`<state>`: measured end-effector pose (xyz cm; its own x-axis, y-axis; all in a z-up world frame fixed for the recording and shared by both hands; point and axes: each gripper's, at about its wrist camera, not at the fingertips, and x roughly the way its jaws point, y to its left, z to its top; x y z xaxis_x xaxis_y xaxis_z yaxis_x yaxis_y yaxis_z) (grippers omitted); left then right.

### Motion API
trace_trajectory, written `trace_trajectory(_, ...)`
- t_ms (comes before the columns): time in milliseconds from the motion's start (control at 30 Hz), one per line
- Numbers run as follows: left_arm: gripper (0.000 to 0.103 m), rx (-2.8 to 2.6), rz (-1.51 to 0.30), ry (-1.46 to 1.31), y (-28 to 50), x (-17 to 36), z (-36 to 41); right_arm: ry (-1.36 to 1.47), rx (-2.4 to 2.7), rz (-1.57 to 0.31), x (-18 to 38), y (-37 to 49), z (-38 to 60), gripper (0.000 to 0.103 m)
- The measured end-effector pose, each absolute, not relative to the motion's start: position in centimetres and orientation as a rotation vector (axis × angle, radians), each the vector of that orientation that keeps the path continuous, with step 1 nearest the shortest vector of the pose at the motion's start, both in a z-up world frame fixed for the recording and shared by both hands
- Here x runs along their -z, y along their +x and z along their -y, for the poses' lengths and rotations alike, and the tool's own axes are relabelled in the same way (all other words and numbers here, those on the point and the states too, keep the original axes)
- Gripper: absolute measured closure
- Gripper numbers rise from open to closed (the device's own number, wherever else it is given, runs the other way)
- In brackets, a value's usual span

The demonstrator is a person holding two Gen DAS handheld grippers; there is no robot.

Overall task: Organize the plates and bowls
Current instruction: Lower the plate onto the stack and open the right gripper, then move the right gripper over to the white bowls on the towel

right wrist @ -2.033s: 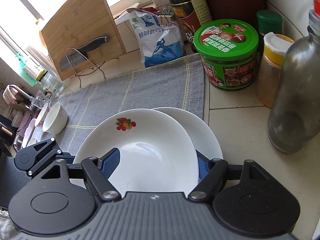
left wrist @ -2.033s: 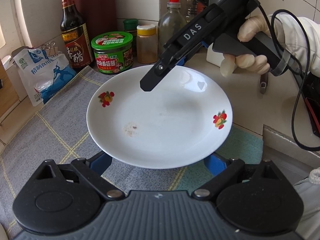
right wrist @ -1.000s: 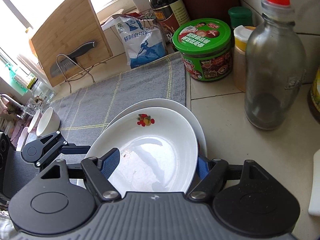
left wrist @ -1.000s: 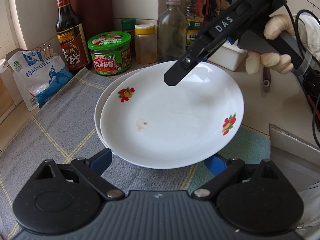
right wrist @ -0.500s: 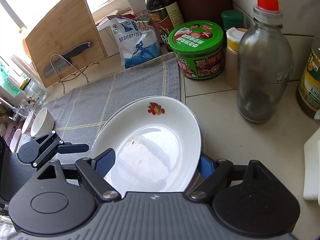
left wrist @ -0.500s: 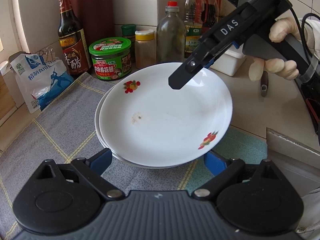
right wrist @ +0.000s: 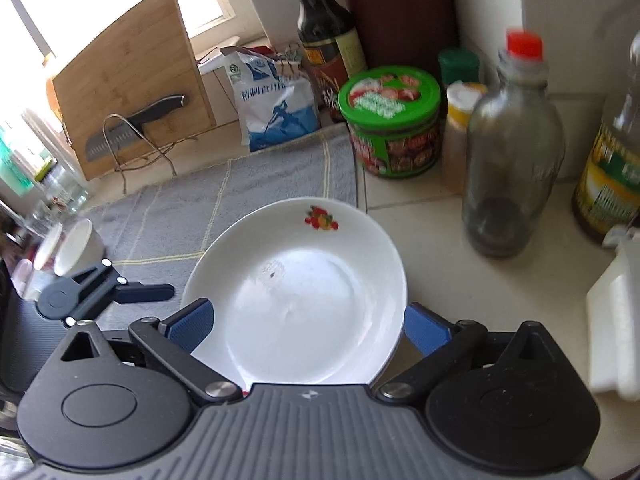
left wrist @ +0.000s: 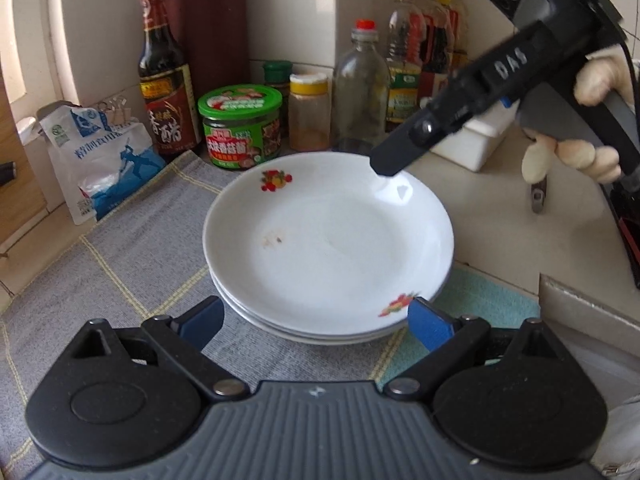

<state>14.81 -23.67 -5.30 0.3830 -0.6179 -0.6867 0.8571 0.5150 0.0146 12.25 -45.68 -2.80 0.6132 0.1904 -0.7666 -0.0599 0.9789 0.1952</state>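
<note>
A stack of white plates (left wrist: 328,240) with small fruit prints rests on the grey checked cloth (left wrist: 120,264). The top plate (right wrist: 304,292) lies flat on the others. My right gripper (right wrist: 308,320) is at the stack's right side. Its jaws are opening, with the plate rim between them and the blue pads clear of it. In the left wrist view the right gripper (left wrist: 394,162) hovers over the far right rim. My left gripper (left wrist: 314,318) stands open astride the stack's near rim without pressing it. A white bowl (right wrist: 80,248) stands on the cloth, far from the stack.
A green-lidded jar (left wrist: 240,128), a dark sauce bottle (left wrist: 164,80), a clear bottle (left wrist: 362,92) and oil bottles line the back wall. A salt bag (left wrist: 96,160) leans at the left. A cutting board (right wrist: 128,80) with a knife stands behind it. A white tub (right wrist: 616,320) sits at the right.
The right gripper has let go of the top plate, which settled flat and centred on the stack. Its jaws spread wide and it drew back a little. The left gripper stayed put.
</note>
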Motion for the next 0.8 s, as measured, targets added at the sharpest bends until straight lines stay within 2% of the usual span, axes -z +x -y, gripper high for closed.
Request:
trace_trajectory(433, 0.004, 0.817, -0.605, 0.301, 13.7, 2.7, 21.3, -0.116, -0.128, -0.761, 1.6, 13.2, 40.6, 0.000)
trace_trajectory(800, 0.004, 0.472, -0.587, 0.217, 11.3, 1.2, 15.0, -0.210, -0.281, -0.643, 2.2, 14.6, 33.5, 0.000)
